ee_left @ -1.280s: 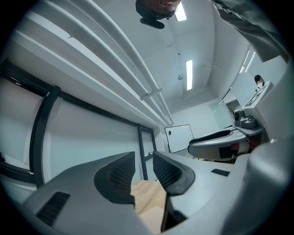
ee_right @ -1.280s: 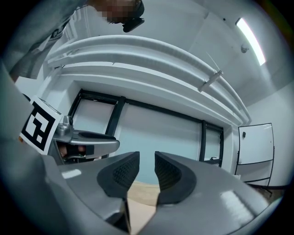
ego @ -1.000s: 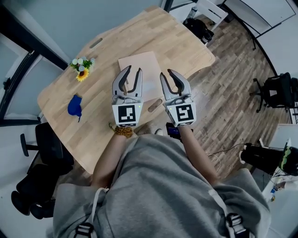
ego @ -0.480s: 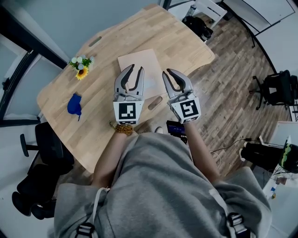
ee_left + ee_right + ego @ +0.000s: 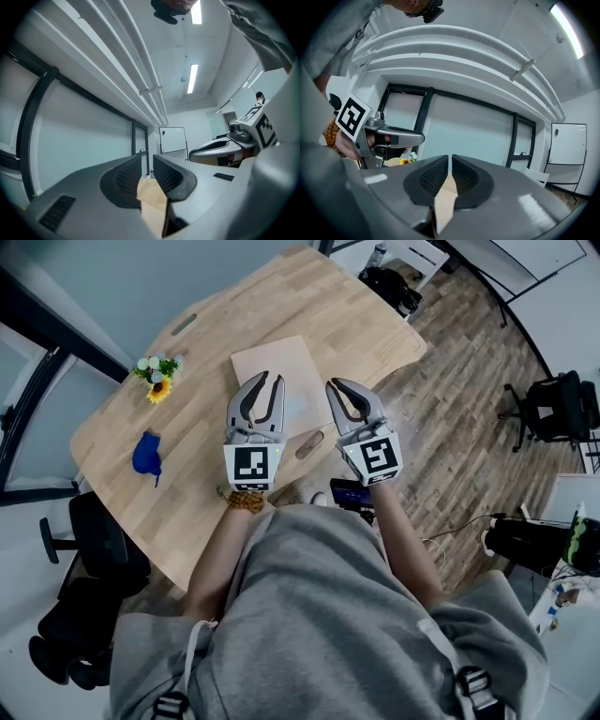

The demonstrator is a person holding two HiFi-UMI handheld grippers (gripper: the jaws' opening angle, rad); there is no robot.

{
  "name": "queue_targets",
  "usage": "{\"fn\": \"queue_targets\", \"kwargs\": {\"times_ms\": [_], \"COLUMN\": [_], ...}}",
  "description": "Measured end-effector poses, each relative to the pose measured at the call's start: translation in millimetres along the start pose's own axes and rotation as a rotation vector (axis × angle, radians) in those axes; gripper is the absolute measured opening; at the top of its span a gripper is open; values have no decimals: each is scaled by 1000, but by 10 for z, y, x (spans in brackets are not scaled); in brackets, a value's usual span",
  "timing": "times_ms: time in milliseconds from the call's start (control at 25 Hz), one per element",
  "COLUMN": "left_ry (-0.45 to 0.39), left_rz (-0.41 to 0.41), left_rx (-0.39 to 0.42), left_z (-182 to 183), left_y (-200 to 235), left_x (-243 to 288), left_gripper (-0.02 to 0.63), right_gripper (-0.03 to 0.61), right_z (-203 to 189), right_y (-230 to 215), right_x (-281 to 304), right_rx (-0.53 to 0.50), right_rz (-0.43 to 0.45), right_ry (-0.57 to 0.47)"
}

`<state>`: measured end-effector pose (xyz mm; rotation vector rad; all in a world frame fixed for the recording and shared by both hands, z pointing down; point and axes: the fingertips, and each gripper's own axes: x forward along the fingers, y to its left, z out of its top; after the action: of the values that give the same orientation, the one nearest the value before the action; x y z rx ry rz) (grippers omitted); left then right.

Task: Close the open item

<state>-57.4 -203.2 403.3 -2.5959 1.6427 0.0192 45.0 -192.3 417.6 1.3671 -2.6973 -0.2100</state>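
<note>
**Both tongs narrowed over the tan item, nothing gripped**

The person stood at the near edge of a pale wooden bench (image 5: 309,306), one tool in each hand, both held out level above the top. The left tongs (image 5: 270,381) had just been closing. Their ribbed pads (image 5: 129,178) stood a narrow gap apart with nothing between them, and only light wood showed through the gap from below. The right tongs (image 5: 336,385) had just been closing too and were drawn almost fully together. A hairline slit was left between the pads and nothing was pinched there either.

The task's thing, a flat tan item (image 5: 277,362), lay on the bench in the middle, slightly askew to the edge. Its near part ran beneath and between the two tools, and its far corners were in plain sight beyond the left tips. It lay flat as a single panel, and neither tool could be seen touching it.

Well to the left of it stood a small sunflower sprig (image 5: 157,379). Nearer the person on that side lay a blue object (image 5: 146,454), too small to identify. An oval slot (image 5: 308,444) was cut through the bench just below the gap between the tools. A bead bracelet (image 5: 246,502) circled the left wrist. A whiteboard (image 5: 172,139) stood against the far wall.
</note>
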Motion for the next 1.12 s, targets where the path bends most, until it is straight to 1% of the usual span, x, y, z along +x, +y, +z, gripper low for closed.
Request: {"fn": "queue_targets", "kwargs": {"times_ms": [440,640,760,1120], "left_ry": [58,71,78,115], "left_rz": [30,36,32,28], "left_rx": [-12,-13,-13,-15], "left_z": [-187,-219,-247,-390], "left_y": [114,104,78,14], "left_x": [34,68,87,140], "left_gripper": [41,37,35,34], "right_gripper": [28,21,21,17], "right_z": [-38,-129,-97,-159], "right_y": [74,51,63,78], "right_x": [103,114,132,100], "right_rx": [2,5,10,16], "right_rz": [8,-14,-7,5], "right_ry": [12,37,29,31]}}
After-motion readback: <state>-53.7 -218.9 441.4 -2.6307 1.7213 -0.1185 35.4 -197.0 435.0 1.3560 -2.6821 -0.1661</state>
